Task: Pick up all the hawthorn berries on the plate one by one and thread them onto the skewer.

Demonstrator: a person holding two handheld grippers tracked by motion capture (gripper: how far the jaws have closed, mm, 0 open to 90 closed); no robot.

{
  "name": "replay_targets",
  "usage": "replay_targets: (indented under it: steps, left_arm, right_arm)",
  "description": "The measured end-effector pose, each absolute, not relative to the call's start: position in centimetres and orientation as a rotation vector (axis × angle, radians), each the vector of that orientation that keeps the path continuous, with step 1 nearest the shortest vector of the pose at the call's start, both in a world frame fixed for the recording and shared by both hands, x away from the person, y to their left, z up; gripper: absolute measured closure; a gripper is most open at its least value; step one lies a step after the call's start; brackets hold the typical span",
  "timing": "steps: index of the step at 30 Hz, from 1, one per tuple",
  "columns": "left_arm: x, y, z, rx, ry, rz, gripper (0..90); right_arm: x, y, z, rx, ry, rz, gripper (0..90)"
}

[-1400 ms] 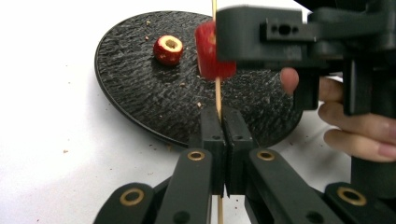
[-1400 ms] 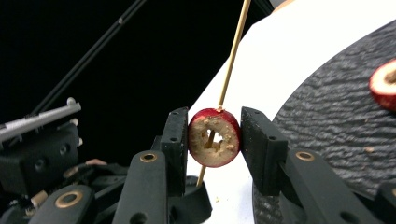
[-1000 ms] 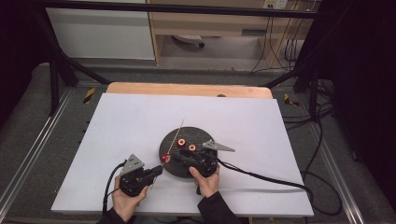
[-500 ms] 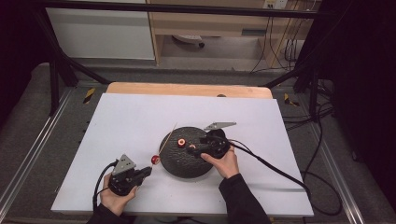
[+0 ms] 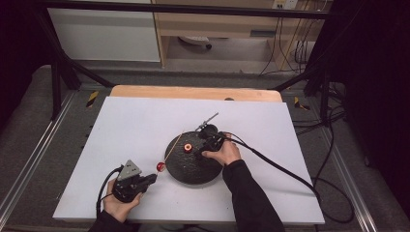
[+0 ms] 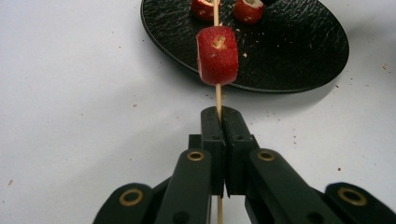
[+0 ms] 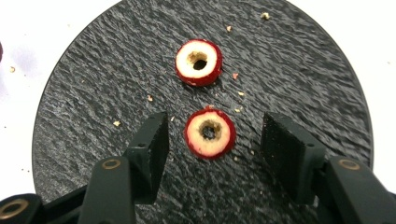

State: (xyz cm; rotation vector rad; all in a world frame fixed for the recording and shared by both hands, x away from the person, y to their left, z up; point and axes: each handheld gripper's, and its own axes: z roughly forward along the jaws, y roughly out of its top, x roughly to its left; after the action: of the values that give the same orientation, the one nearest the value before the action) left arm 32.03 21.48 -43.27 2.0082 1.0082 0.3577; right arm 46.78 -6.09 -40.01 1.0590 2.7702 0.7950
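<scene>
Low in the left gripper view, the left gripper point(image 6: 219, 122) pinches a skewer point(image 6: 217, 95) carrying a red fruit piece point(image 6: 217, 55); the right gripper point(image 7: 212, 140), closing, straddles untouched a cored ring point(image 7: 209, 133) on the black plate point(image 7: 303, 70), another ring point(image 7: 198, 61) above

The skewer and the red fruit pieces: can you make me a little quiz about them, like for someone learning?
1. True or false: the left tongs are shut on the skewer.
2. How many red fruit pieces lie on the black plate in the right gripper view?
3. The right tongs are: A) squeezing a piece, B) open around one, C) holding the skewer.

Key: 1 true; 2 two; 3 B.
</scene>
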Motion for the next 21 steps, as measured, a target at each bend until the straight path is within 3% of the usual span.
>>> replay_targets:
  steps: [15,21]
  left_arm:
    - [32.1,21.4,-43.3,2.021,1.006,0.357,88.6]
    - [32.1,21.3,-43.4,2.024,1.006,0.356,88.6]
  right_arm:
    - [47.9,-4.8,-41.2,0.946,2.907,0.633,58.8]
    - [48.0,-4.9,-41.2,0.946,2.913,0.64,59.9]
